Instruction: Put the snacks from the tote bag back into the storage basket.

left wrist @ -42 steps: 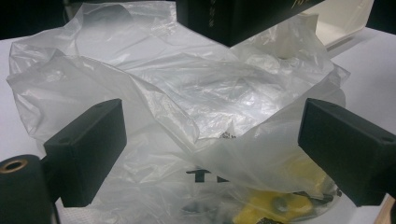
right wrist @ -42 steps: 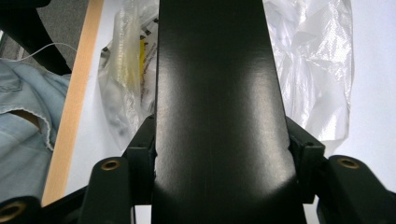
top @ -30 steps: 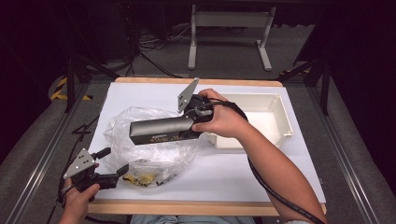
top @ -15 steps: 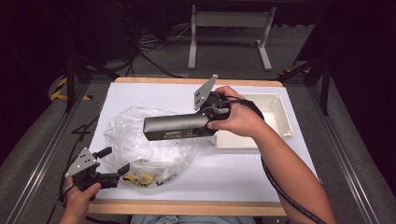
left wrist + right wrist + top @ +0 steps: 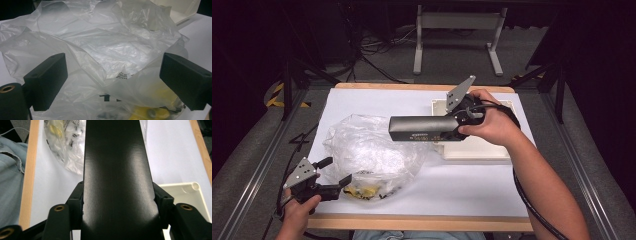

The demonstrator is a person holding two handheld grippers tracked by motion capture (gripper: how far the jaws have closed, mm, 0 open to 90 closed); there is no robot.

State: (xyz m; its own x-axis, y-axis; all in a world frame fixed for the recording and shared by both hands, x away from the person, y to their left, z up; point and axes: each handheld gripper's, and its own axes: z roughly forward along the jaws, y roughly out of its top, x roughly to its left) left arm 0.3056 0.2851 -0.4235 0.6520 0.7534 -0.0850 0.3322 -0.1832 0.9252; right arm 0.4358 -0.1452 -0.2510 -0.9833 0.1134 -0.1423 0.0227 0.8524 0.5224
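My right gripper (image 5: pixel 457 127) is shut on one end of a long dark grey box (image 5: pixel 422 129), holding it level above the table with its free end over a crumpled clear plastic bag (image 5: pixel 372 150). In the right gripper view the box (image 5: pixel 117 170) runs up the middle, clamped between the two jaws. My left gripper (image 5: pixel 336 171) rests at the front left of the table, open, with its jaws on either side of the bag's near edge (image 5: pixel 105 45) without pinching it. Yellow printed packets (image 5: pixel 364 190) lie inside the bag.
A shallow cream tray (image 5: pixel 492 150) sits on the white table top at the right, partly under my right hand. The wooden front edge (image 5: pixel 422 222) of the table runs close to my left hand. Cables trail from both grippers.
My right hand has carried the dark box to the right and slightly up, from over the bag toward the tray. The left gripper has stayed where it was.
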